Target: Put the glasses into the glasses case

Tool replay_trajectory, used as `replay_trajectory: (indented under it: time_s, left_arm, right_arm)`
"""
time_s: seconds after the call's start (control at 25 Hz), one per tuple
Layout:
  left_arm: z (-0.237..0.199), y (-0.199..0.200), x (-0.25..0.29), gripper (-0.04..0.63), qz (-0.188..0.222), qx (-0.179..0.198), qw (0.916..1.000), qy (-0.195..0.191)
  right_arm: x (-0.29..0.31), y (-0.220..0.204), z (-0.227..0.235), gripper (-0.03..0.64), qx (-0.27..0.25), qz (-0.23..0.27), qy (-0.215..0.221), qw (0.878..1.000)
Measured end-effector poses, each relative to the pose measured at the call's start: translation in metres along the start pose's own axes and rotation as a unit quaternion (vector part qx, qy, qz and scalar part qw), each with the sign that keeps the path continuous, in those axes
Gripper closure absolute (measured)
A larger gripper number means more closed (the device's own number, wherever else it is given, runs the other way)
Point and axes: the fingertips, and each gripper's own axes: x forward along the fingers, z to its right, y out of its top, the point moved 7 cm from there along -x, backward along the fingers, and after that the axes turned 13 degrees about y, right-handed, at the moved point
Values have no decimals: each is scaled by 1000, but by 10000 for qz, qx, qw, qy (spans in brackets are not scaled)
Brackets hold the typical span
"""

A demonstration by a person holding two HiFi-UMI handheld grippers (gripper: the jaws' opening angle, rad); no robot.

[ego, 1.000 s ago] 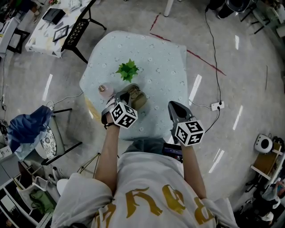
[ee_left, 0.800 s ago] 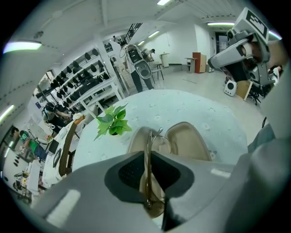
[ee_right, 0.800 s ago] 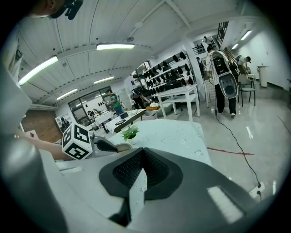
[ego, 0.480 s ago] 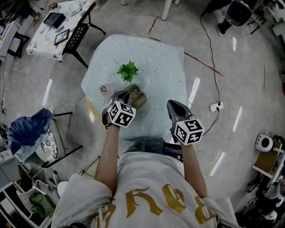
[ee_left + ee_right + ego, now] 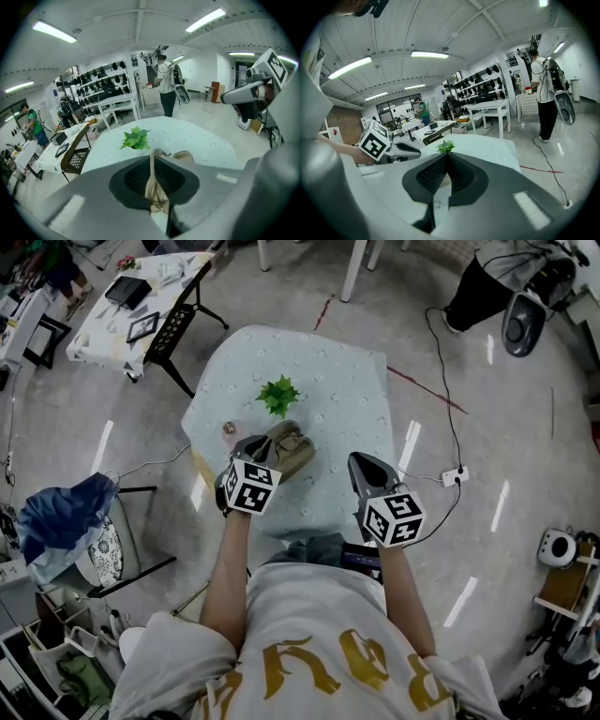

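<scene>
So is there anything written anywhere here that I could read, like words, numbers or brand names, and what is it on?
Gold lettering on the person's white shirt: seen upside down and creased, not readable.
Marker cubes on the grippers: black-and-white square patterns, no words or numbers.
Tan glasses case clamped in the left gripper: no print visible.
Everywhere else in the room: nothing legible, too small or blurred.

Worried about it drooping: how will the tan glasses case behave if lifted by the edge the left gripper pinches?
Likely to sag: the strip of the glasses case in the left gripper looks thin and pliable. Probably light, so it may slide on the tablecloth when tugged.
</scene>
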Motion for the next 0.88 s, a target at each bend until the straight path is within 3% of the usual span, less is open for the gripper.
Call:
replay_trajectory:
  time_s: [0.48,0.72,0.88]
  left_arm:
    - [-19,9,-65,594,802,-901,9927,15]
    - [-18,20,-92,595,1336,-1409,9807,-246]
    - [-19,22,-103,595,1579,-1951,9657,-671]
  right_arm:
    - [-6,16,-45,594,-447,414,-59,9981]
    - [-12,22,-63,594,-637,598,-93,9961]
    - [-16,22,-68,594,-636,678,-117,9956]
